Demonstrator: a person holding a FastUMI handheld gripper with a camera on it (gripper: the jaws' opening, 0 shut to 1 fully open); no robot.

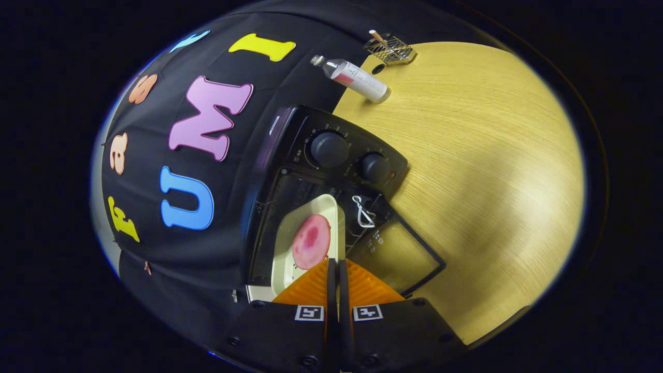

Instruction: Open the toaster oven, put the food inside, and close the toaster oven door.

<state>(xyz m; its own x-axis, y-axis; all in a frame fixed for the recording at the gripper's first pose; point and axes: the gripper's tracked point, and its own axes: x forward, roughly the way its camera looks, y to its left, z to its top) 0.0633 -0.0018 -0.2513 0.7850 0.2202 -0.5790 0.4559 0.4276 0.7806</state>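
The black toaster oven (290,129) stands on the wooden table with two round knobs (329,148) on its front panel. Its glass door (396,254) hangs open, swung down toward the table. A cream tray (321,210) carries a round pink slice of food (311,241) and reaches partly into the oven's opening. My gripper (335,263) is shut on the tray's near rim, its orange fingers (311,287) pressed together with the thin rim between them. A white wire hook (362,211) lies at the door's hinge side.
On the light wooden table (492,181) beyond the oven lies a clear bottle (357,77) with a red-and-white label. A small wire rack (389,49) sits farther back. The booth's black cloth wall (155,248) stands behind the oven.
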